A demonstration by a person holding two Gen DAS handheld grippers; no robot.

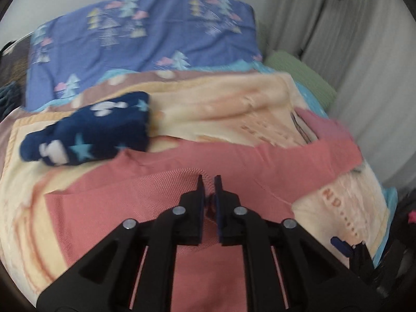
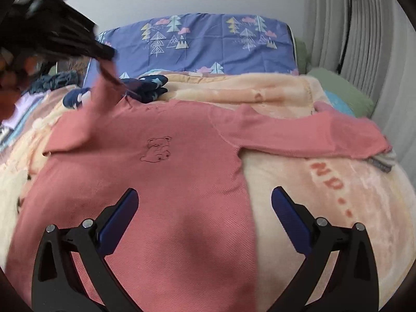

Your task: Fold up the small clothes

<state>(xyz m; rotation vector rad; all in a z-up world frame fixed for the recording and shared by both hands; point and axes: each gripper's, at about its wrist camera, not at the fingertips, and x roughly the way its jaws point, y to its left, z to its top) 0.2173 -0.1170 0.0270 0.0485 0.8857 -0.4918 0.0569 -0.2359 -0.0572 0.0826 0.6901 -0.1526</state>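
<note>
A pink long-sleeved shirt with a small bear outline lies spread front up on the blanket. Its right sleeve stretches flat toward the curtain. Its left sleeve is pulled up off the bed, and my left gripper, blurred at the upper left, is shut on its end. In the left wrist view the left gripper has its jaws nearly together with pink cloth between them, above the shirt. My right gripper stands open over the shirt's lower body with nothing between its fingers.
A folded navy garment with stars lies on the peach blanket beyond the shirt. Behind are a blue tree-print pillow, a green cloth and a pale curtain. More clothes are piled at the left.
</note>
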